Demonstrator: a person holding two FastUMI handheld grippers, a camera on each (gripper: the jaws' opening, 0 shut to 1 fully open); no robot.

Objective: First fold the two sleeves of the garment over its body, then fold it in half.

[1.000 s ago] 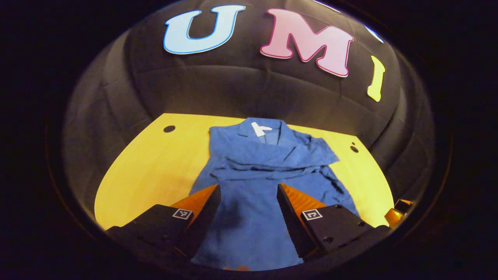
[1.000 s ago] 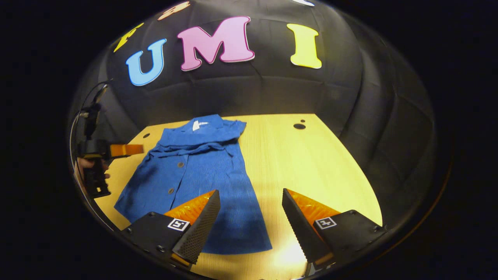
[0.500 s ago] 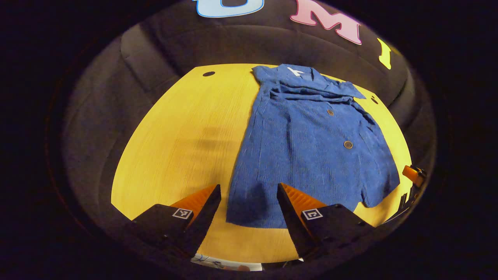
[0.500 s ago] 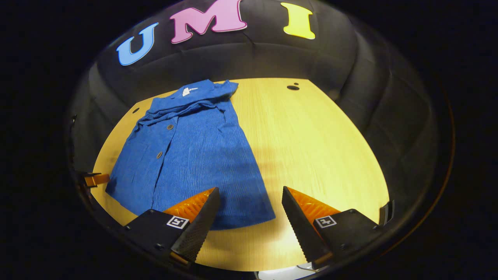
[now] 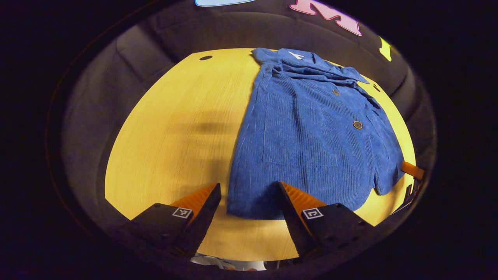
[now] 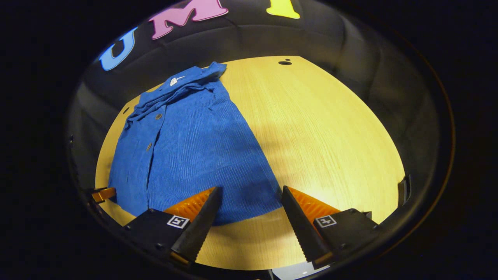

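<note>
Both grippers hang over the bottom hem of the blue shirt, ready to fold it in half.

Left gripper view: the left gripper point(image 5: 249, 194) is wide open over the shirt's point(image 5: 311, 132) near left corner; the shirt lies flat on the yellow counter point(image 5: 171, 128) with its sleeves tucked over the chest by the collar point(image 5: 297, 55). Right gripper view: the right gripper point(image 6: 251, 196) is wide open over the hem's other corner. I think each should pinch one corner, lift together, and carry the hem evenly up to the collar.
</note>
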